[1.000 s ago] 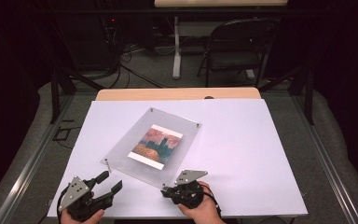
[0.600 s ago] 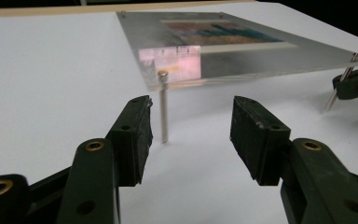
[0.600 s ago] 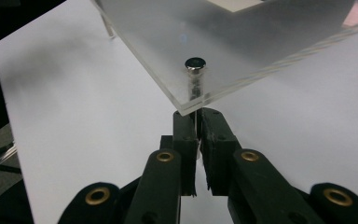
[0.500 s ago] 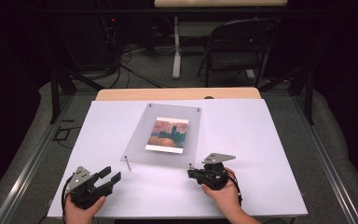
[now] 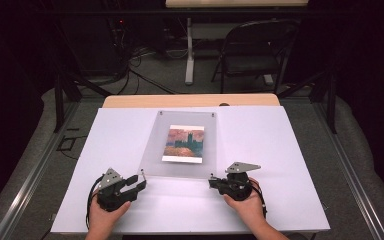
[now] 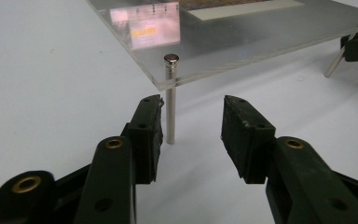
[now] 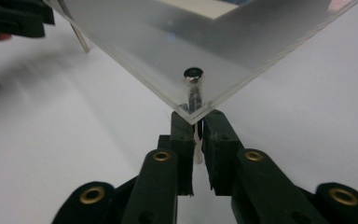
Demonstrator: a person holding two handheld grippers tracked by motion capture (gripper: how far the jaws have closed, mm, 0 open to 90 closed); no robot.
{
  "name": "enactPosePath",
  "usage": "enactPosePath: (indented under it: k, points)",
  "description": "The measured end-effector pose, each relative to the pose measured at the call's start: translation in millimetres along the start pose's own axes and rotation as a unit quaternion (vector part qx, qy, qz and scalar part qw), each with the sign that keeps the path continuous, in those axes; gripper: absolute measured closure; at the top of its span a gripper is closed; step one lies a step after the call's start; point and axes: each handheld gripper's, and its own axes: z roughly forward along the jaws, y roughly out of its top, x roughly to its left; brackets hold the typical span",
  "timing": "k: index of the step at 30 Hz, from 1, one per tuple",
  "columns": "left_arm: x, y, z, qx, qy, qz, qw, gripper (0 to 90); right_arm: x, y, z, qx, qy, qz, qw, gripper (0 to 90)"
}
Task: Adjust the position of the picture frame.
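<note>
A clear acrylic panel (image 5: pixel 152 152) holding a painted landscape print (image 5: pixel 184 143) stands on thin metal legs on the white table (image 5: pixel 280 150). My left gripper (image 5: pixel 139 181) is open at the panel's near left corner. In the left gripper view the left gripper (image 6: pixel 191 121) has its jaws apart, and the corner leg (image 6: pixel 170 107) stands just beyond the left jaw, not touching it. My right gripper (image 5: pixel 212 181) is at the near right corner. In the right gripper view the right gripper (image 7: pixel 196 123) is shut on that corner's leg (image 7: pixel 197 154) under the panel (image 7: pixel 168 42).
A bare wooden strip (image 5: pixel 190 101) shows along the table's far edge. A folding chair (image 5: pixel 250 55) and floor cables (image 5: pixel 145 75) lie behind the table. White table surface stretches to either side of the panel.
The panel has turned from slanted to square with the table. My right gripper moved right and forward with the corner leg. The left gripper shifted right toward the near left corner.
</note>
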Motion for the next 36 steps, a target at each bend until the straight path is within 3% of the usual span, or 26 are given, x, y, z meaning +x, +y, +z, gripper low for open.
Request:
enactPosePath:
  k: [1,3,6,12,18,21,25,29,36]
  points:
    - [0.2,0.5,2.7,0.003,0.001,-0.001,1.0000,58.6,0.1,-0.2,-0.8,-0.009,0.002,0.008,0.9999,79.0]
    - [0.9,1.1,6.8,0.007,0.002,-0.002,1.0000,60.0,1.2,-0.9,-0.8,-0.008,-0.005,0.000,1.0000,75.6]
    - [4.1,1.9,13.9,0.012,-0.001,-0.014,0.9998,62.1,3.4,-2.7,1.6,-0.003,-0.016,-0.010,0.9998,73.6]
    - [5.5,4.7,23.4,0.017,-0.008,-0.018,0.9997,66.5,3.5,-2.1,6.3,-0.009,-0.018,-0.013,0.9997,73.2]
    - [6.3,8.1,31.0,0.022,-0.004,-0.016,0.9996,69.8,5.1,-0.7,11.4,-0.006,-0.016,-0.016,0.9997,78.9]
    - [6.7,9.1,32.3,0.022,-0.002,-0.017,0.9996,74.5,6.8,0.7,12.1,0.000,-0.025,-0.024,0.9994,84.4]
    - [9.6,9.7,31.7,0.020,0.003,-0.023,0.9995,84.2,6.0,1.8,11.2,0.000,-0.023,-0.020,0.9995,84.8]
    - [6.8,11.3,31.3,0.021,-0.005,-0.018,0.9996,84.8,6.4,3.5,7.8,-0.002,-0.028,-0.021,0.9994,85.0]
    - [-5.9,21.9,35.8,0.006,-0.029,-0.013,0.9995,85.2,-6.7,8.8,-7.9,-0.026,-0.047,-0.004,0.9985,85.2]
